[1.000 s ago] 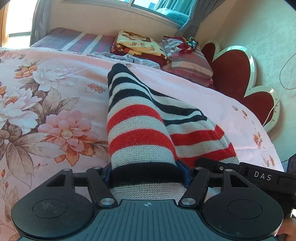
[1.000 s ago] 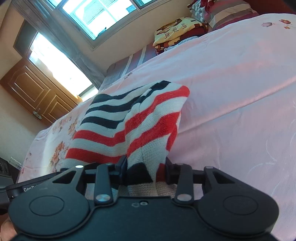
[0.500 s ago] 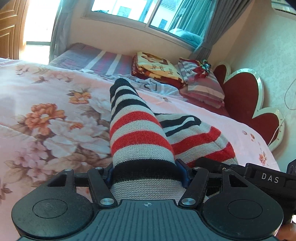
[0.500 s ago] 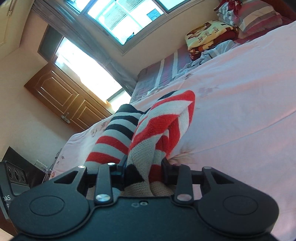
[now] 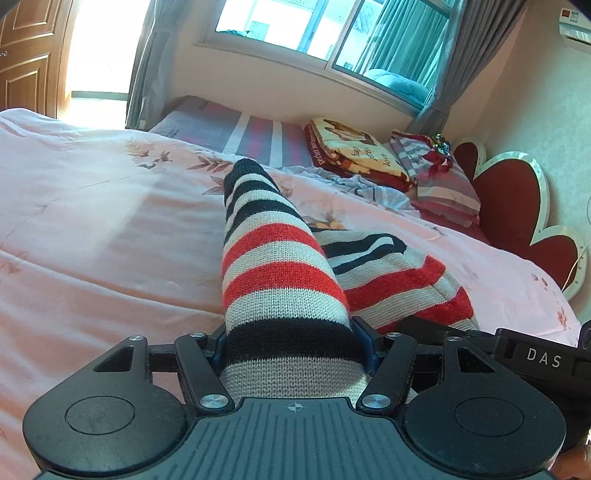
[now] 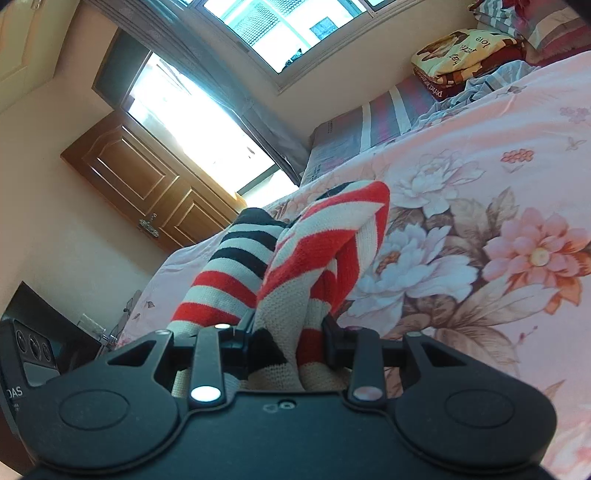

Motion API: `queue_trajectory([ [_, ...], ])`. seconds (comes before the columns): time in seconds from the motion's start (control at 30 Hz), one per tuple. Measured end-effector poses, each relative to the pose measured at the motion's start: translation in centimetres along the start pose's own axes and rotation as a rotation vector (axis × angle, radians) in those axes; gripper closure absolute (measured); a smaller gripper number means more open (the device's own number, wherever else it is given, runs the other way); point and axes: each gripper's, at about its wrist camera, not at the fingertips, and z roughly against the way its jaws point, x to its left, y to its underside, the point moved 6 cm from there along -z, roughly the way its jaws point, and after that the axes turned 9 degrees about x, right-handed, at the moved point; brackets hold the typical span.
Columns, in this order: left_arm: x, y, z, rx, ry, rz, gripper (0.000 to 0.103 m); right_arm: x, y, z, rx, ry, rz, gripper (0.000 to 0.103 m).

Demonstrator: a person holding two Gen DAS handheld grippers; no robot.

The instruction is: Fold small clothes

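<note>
A small knitted garment with red, cream and black stripes (image 5: 277, 273) is held up off the pink floral bedspread (image 5: 92, 229). My left gripper (image 5: 291, 347) is shut on one bunched end of it. My right gripper (image 6: 288, 332) is shut on the other bunched end (image 6: 314, 258), close beside the left one. The right gripper's body shows at the right edge of the left wrist view (image 5: 535, 358). The cloth hangs forward in two folds between the grippers. The fingertips are hidden by the knit.
Folded blankets (image 5: 354, 151) and striped pillows (image 5: 436, 177) are piled at the head of the bed by a red heart-shaped headboard (image 5: 517, 206). A window (image 5: 314, 29) and a wooden door (image 6: 147, 184) are beyond. A dark device (image 6: 29, 354) stands low left.
Both grippers have lifted and tilted upward with the garment. The cloth has come off the bed and bunched closer together. More of the window and walls shows now.
</note>
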Motion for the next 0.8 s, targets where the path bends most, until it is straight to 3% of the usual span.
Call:
queue_trajectory([
  [0.13,4.0,1.6,-2.2,0.047,0.0,0.022,0.039,0.3,1.2,-3.3,0.025,0.068,0.012,0.07],
  [0.17,4.6,2.1,-2.5,0.043,0.012,0.026,0.034,0.0,1.4,-3.6,0.024,0.098,0.018,0.07],
  [0.27,4.3,2.5,-2.8,0.015,-0.001,-0.014,0.025,-0.9,2.3,-4.3,0.047,0.186,0.024,0.063],
  [0.4,3.3,1.8,-1.6,0.003,-0.048,-0.026,0.025,-0.6,2.6,-3.9,0.032,0.233,-0.007,0.057],
  [0.5,2.7,1.8,0.9,-0.028,-0.047,-0.064,0.025,0.6,1.4,-1.5,-0.052,0.304,0.015,0.062],
  [0.6,2.3,3.2,1.5,-0.01,-0.065,-0.119,0.025,3.7,1.2,0.4,-0.091,0.288,0.101,0.064],
  [0.7,2.5,4.5,1.0,-0.016,-0.084,-0.143,0.024,6.5,3.2,-0.5,-0.045,0.316,0.222,0.065],
  [0.8,2.9,4.4,0.5,0.0,-0.062,-0.119,0.019,5.9,5.5,-2.5,0.035,0.389,0.265,0.074],
])
